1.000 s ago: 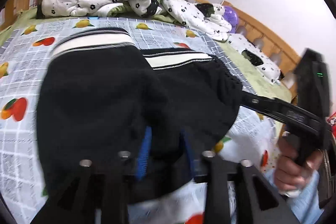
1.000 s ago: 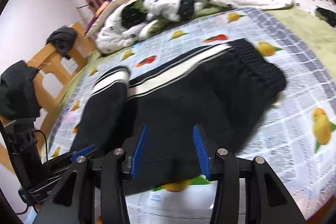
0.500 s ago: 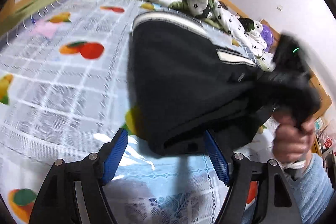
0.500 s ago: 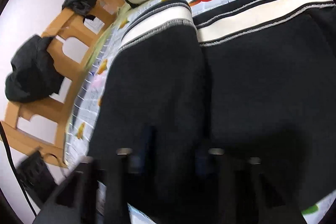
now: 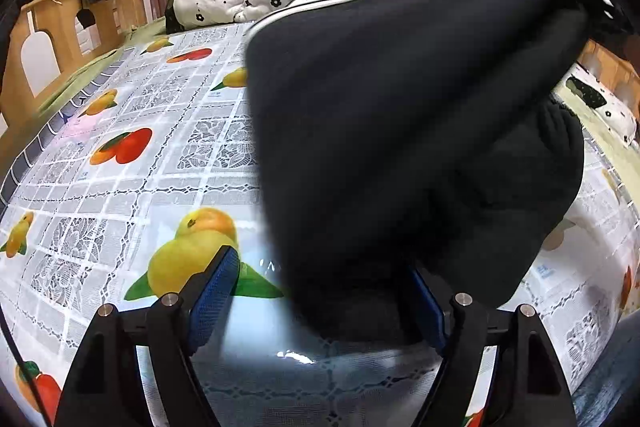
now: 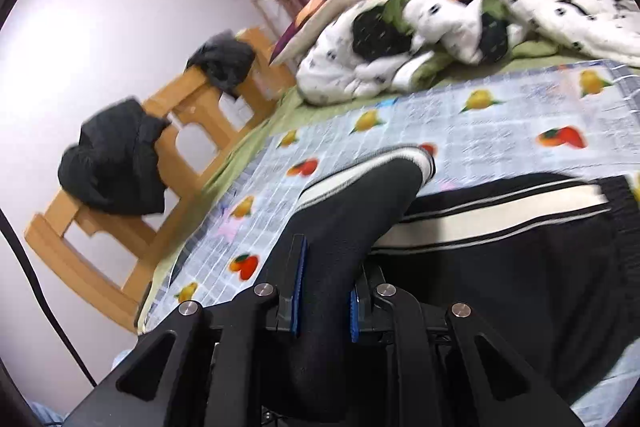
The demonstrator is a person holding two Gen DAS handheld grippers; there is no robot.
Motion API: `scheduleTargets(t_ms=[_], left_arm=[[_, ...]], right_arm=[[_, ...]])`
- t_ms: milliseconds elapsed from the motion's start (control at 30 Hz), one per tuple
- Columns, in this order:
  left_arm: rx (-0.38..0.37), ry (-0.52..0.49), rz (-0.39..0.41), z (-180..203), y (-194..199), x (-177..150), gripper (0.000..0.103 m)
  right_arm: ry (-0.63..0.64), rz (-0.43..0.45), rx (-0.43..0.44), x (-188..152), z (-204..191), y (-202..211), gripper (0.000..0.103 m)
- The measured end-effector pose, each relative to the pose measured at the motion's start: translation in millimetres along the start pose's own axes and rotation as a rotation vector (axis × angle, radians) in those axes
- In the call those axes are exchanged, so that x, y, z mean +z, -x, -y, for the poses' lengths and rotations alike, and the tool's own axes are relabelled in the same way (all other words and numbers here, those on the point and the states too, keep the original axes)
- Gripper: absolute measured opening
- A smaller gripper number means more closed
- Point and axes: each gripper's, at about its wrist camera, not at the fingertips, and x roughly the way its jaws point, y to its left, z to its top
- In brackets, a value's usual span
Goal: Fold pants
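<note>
We are lifting the soft, limp pants point(image 6: 500, 267) off the cloth point(image 5: 120, 187): right gripper point(image 6: 324, 291) clamping a leg, left gripper point(image 5: 320, 291) gaping wide, holding nothing; edges are offering the best purchase.

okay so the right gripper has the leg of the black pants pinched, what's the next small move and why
Probably carry the right gripper toward the waistband and lower the black, white-striped pants leg there. Its blue pads clamp the leg, whose cuff is lifted above the fruit-print bedspread; the left gripper stands open beside the raised fabric, so only the right holds it.
</note>
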Motion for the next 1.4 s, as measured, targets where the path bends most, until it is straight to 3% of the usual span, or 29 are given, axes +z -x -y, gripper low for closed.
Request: scheduleTargets(t_ms=[133,200,233,333,433,667,800,900,1067,1133,1233,1267,1300,1333,1400], left_arm=[[-0.068,-0.021,0.020,1.5,4.5,5.0,0.079],[-0.088,-0.046,0.049,8.2,10.6,7.6,0.079],[-0.091,-0.066,0.052,15.2,11.6,9.7,0.079],[-0.116,-0.077,0.007,27.0,3.6,11.0,0.080],[-0.105,-0.071,0.002,26.2,1.6,6.4,0.080],[-0.217,-0.005,-0.029,1.4,22.3,-0.3,0.078],[-0.204,-0.036,-0.020,2.2,35.4,-10.1,0.078],[-0.230,-0.020,0.014,-0.7,44.5,-4.7,0.078],[-0.308,0.079,0.004,-5.8,30.1,30.1,0.077],[-0.338,0.094,-0.043,-1.3,10.2,42.2,0.077],[-0.375,0.154,-0.137,5.2,-31.2,50.1,0.073],[-0.427,0.213,-0.162,3.4,-45.3,50.6,0.071],[-0.464,0.252,-0.159,1.9,-50.7,52.0,0.060],[-0.493,0.274,-0.169,2.3,-55.9,54.3,0.056],[-0.505,0.318,-0.187,1.5,-65.1,59.7,0.038]], right_arm=[[0.001,0.149,-0.061,3.7,45.6,65.2,0.016],[-0.017,0.193,-0.127,-1.9,72.4,87.8,0.016],[-0.021,0.197,-0.199,-9.3,89.3,95.0,0.016],[-0.078,0.131,-0.372,-34.1,139.8,88.6,0.016],[-0.139,0.022,-0.437,-60.5,174.8,66.8,0.016],[-0.018,-0.011,-0.529,-57.8,152.0,71.1,0.022],[0.040,0.033,-0.617,-55.1,138.8,80.4,0.022],[0.017,0.048,-0.611,-52.6,140.0,87.0,0.023],[-0.033,0.029,-0.539,-34.9,147.4,83.9,0.044],[-0.058,0.001,-0.513,-28.0,152.6,73.7,0.054],[-0.079,-0.070,-0.500,-29.8,160.4,51.2,0.055],[-0.067,-0.094,-0.523,-32.3,162.3,43.5,0.055],[-0.041,-0.104,-0.551,-34.8,162.7,38.4,0.057],[-0.020,-0.104,-0.569,-35.9,161.8,36.1,0.062],[-0.038,-0.108,-0.564,-36.4,163.3,35.6,0.060]])
